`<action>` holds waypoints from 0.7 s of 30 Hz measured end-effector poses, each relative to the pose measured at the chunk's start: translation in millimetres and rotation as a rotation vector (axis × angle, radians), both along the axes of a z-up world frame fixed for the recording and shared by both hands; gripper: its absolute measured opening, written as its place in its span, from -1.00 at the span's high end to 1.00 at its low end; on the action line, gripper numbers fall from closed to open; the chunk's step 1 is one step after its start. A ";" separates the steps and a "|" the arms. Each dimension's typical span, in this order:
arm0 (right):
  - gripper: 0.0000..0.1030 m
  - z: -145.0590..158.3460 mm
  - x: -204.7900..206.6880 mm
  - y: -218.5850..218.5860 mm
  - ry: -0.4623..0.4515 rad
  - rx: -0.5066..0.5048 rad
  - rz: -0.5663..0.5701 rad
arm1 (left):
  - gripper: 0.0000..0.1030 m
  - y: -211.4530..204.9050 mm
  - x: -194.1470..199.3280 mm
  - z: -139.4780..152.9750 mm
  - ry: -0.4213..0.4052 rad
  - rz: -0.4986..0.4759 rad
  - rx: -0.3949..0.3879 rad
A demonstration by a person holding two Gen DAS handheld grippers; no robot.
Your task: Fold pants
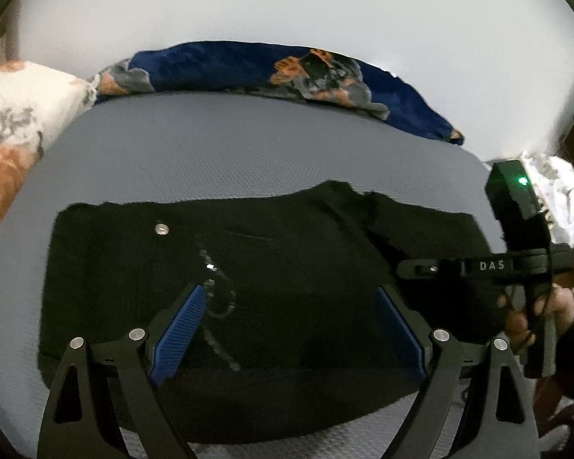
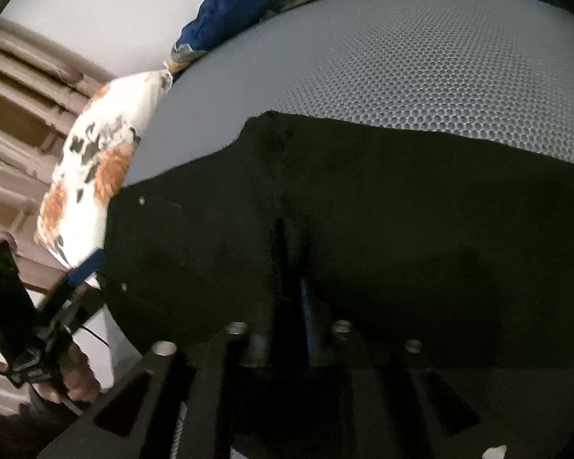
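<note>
Pants (image 1: pixel 271 290) — black, partly folded — lie flat on the grey honeycomb-textured mattress (image 1: pixel 248 153), a metal button (image 1: pixel 161 228) showing near the waistband. Your left gripper (image 1: pixel 291 329) hovers above them with blue pads spread wide, nothing between them. Your right gripper (image 2: pixel 287 329) sits low against the dark cloth; whether it pinches fabric you cannot tell. Floral pillows (image 1: pixel 15 122) line the far edge.
</note>
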State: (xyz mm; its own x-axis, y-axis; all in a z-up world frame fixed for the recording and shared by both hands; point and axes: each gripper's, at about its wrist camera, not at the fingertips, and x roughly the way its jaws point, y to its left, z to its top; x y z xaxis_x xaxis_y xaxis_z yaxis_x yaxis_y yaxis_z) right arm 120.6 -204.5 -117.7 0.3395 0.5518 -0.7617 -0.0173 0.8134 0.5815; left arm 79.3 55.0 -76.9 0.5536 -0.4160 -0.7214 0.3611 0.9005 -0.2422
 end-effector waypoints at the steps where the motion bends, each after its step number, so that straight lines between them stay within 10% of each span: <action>1: 0.27 3.8 -1.5 -1.7 -0.002 0.003 -0.010 | -0.73 -0.4 -0.4 0.2 0.008 -0.006 -0.011; 13: 0.07 50.3 -87.7 -81.9 -0.129 0.026 -0.300 | -0.70 -32.0 11.7 -15.7 0.303 -0.131 -0.214; 21: 0.01 40.8 -110.6 -117.2 -0.128 0.107 -0.437 | -0.28 -59.0 41.2 -46.3 0.519 -0.104 -0.315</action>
State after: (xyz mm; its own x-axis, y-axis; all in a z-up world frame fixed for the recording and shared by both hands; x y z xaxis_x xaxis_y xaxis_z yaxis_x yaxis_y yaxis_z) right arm 9.9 -321.7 -76.8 0.6449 0.4093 -0.6454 0.2366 0.6961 0.6778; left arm 120.5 -4.0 -123.2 0.1084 -0.6862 -0.7193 0.2067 0.7233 -0.6589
